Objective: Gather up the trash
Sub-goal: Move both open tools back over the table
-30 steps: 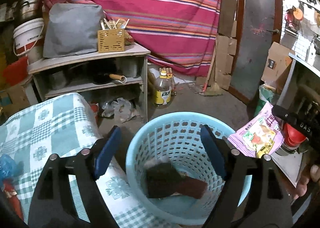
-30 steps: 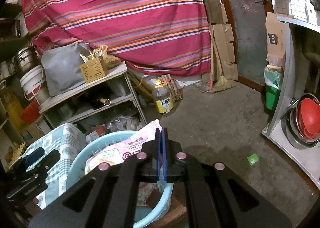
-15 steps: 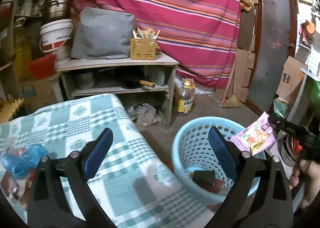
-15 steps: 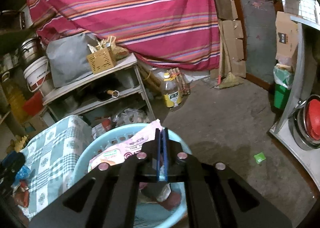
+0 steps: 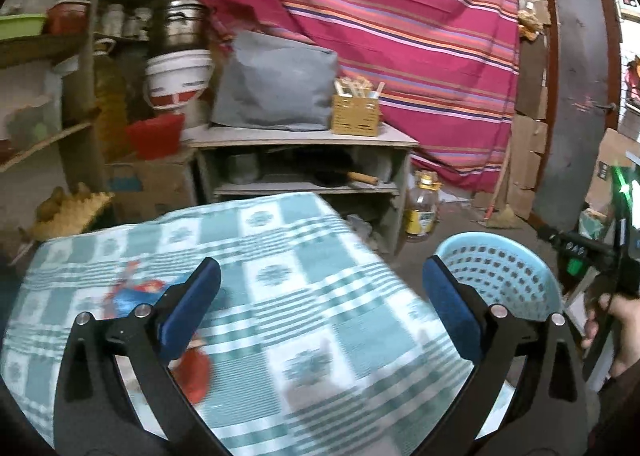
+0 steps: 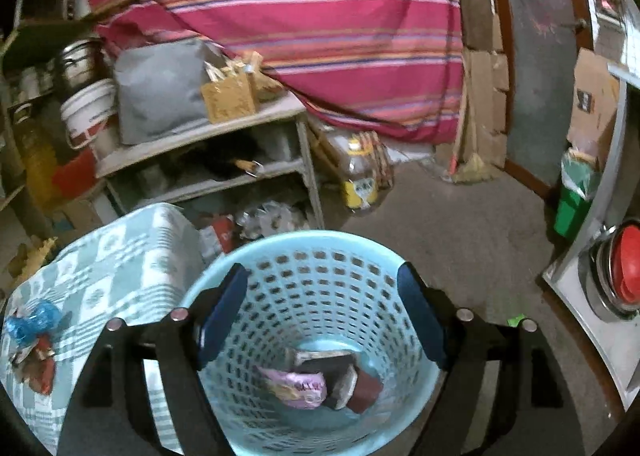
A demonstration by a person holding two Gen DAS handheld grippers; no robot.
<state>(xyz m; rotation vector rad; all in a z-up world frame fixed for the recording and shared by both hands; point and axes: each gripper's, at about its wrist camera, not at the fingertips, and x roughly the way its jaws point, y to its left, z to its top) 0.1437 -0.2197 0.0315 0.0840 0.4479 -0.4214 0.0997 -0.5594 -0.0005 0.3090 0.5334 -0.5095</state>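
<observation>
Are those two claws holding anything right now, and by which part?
Nothing. The right gripper has just opened, empty, above the basket; the pink wrapper lies inside. The left gripper is open over the tablecloth.

No legible text; bottle label (image 6: 362, 188) too blurred.

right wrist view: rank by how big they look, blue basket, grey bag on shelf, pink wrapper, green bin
1. blue basket, nearest the camera
2. grey bag
3. pink wrapper and green bin: look alike, unranked

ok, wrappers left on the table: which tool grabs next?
Left. The left tool is open over the checked tablecloth, near the red-and-blue wrappers. The right tool hangs open above the basket.
</observation>
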